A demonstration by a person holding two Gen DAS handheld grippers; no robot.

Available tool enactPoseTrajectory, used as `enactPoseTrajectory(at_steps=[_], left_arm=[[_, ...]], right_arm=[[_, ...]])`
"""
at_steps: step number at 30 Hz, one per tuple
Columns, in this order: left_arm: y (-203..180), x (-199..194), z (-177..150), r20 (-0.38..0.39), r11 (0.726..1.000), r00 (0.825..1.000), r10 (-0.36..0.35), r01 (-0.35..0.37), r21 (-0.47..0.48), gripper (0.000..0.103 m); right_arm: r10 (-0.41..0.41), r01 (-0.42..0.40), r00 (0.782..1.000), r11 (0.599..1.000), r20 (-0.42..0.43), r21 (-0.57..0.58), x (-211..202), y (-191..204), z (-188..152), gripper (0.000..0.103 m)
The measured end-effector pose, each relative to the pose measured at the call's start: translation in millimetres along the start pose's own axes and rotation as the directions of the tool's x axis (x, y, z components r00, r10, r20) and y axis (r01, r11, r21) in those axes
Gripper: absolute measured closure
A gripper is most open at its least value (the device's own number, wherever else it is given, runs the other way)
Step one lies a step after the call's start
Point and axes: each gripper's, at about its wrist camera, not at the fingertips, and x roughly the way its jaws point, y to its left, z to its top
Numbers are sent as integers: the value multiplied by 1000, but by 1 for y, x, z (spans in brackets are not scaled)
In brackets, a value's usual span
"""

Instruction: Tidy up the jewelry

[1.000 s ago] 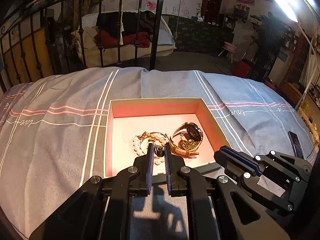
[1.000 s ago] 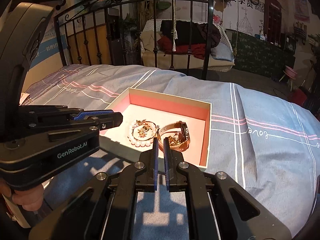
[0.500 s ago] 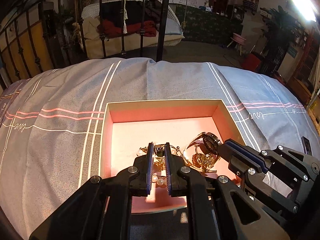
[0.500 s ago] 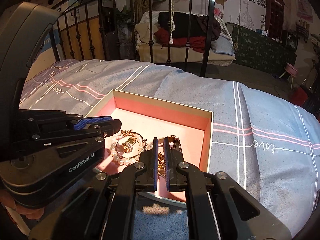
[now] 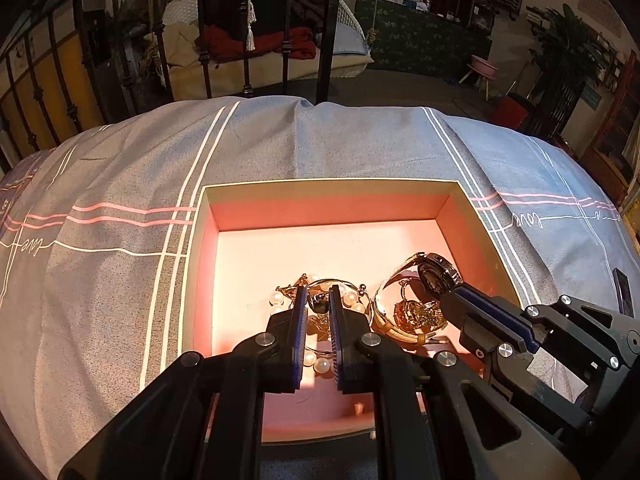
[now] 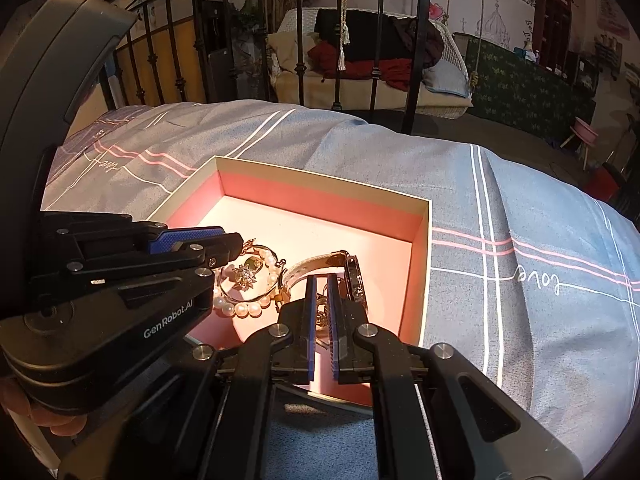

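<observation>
A shallow box with a pink inside (image 5: 328, 208) (image 6: 320, 196) lies on the bed. In it lie a pearl bracelet with gold charms (image 5: 320, 362) (image 6: 248, 308) and a gold watch (image 5: 434, 276) (image 6: 354, 276) with a pale strap. My left gripper (image 5: 318, 300) is over the box, its jaws a narrow gap apart above the pearl bracelet, holding nothing. My right gripper (image 6: 321, 284) is also over the box, jaws a narrow gap apart beside the watch and a gold piece (image 6: 321, 316). Each gripper also shows in the other's view (image 6: 192, 240) (image 5: 480, 316).
The box rests on a grey-blue bedspread (image 5: 120, 184) (image 6: 520, 208) with white and pink stripes. A black iron bed rail (image 5: 328, 32) (image 6: 420, 40) stands at the far edge. A dark flat object (image 5: 622, 292) lies on the bedspread at far right.
Both grippers have moved forward and down from the box's near edge to over the jewelry inside it. Their jaw gaps look unchanged.
</observation>
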Motion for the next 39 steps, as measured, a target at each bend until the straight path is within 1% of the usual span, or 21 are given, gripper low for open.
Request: enactPoseTrajectory(at_steps=[8,10,11,12,13,14,15,17,18,19,20,21,22,23,25,26,28,30,34,36,39], left_arm=[[-2,2,1,-7,1000,1000,13,-13,7,92],[-1,-1,1,-2,1000,1000,18,-18,7,89],[0,-2,1,1,1000,1000,18,-18,4,86],[2,-5,1,2,1000,1000,16,-16,-2,75],[3,-8,0,6,1000,1000,13,-13,-11,63],[4,-13,0,19,1000,1000,13,-12,-22,59],[6,-20,-1,34,1000,999,11,-10,-29,53],[7,-35,-6,59,999,998,0,2,-33,45],[7,-43,-10,77,999,997,-8,11,-36,37],[7,-53,-15,98,999,995,-18,21,-38,32],[7,-63,-21,123,999,992,-26,31,-39,30],[6,-74,-28,147,999,989,-32,38,-36,26],[5,-85,-37,174,998,984,-42,48,-31,22],[4,-95,-45,203,998,978,-47,53,-24,19],[3,-116,-63,272,999,962,-36,40,-10,10],[2,-127,-72,313,1000,949,-25,27,-4,9],[2,-148,-88,395,1000,919,-1,-2,8,8],[2,-166,-101,465,1000,885,17,-24,9,7],[3,-195,-122,570,998,820,52,-62,-2,7],[4,-203,-126,594,997,802,63,-73,-7,7],[1,-208,-128,601,997,796,71,-80,-11,7]], right_arm=[[-10,10,1000,1000,-7,-10,-1,1,-2,97],[-20,20,1000,1000,-3,-10,-4,0,-3,96],[-27,27,1000,1000,-3,-12,-6,1,-5,91],[-29,29,1000,999,-6,-13,-8,1,-6,81],[-33,33,999,999,-7,-13,-10,1,-8,53],[-49,49,999,999,5,-16,-14,2,-10,32],[-65,66,998,998,23,-25,-19,4,-13,30],[-68,69,997,997,33,-31,-28,7,-20,30],[-70,71,996,997,47,-25,-34,7,-24,29],[-70,71,996,997,57,-22,-40,8,-28,24],[-75,77,995,997,71,-21,-47,9,-34,19],[-78,80,993,997,90,-21,-53,11,-40,16],[-77,80,991,997,111,-23,-61,12,-45,11],[-78,81,988,996,135,-22,-69,14,-51,7],[-80,83,978,996,195,-9,-87,16,-63,6],[-87,89,971,996,224,0,-96,16,-69,6],[-119,120,949,993,293,18,-114,17,-80,6],[-151,143,919,988,365,50,-134,15,-89,6],[-182,140,865,982,468,124,-168,8,-106,6],[-192,132,841,980,506,151,-183,5,-112,6],[-203,133,820,977,535,167,-200,4,-119,6]])
